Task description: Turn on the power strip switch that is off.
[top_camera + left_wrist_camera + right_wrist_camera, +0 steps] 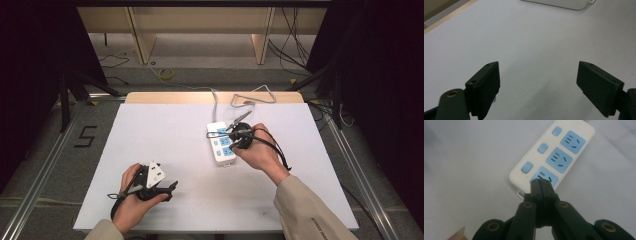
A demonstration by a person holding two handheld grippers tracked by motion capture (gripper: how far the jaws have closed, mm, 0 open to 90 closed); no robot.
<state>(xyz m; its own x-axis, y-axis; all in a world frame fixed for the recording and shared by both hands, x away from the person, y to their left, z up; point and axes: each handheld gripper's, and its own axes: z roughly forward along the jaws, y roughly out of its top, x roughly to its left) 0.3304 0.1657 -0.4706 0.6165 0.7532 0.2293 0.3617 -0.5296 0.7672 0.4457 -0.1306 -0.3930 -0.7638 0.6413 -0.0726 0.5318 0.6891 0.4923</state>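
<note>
Right hand-held gripper (541, 185), jaws pressed together with nothing between, tips at the nearest blue socket of the white power strip (554, 155). Strip lies flat on the white worktop (165, 145). Left hand-held gripper (537, 85) rests well apart, jaws wide, empty.

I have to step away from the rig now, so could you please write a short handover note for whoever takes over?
Right gripper: jaws shut, nothing between them, tips over the nearest blue socket of the white power strip.
Left gripper: jaws open and empty, over the white table near its front edge.
Power strip: flat near the table's middle, its cable running to the far edge.
Done: nothing visibly changed on the strip.
Left: whether the tips touch the socket can't be told; nothing is plugged in.
</note>
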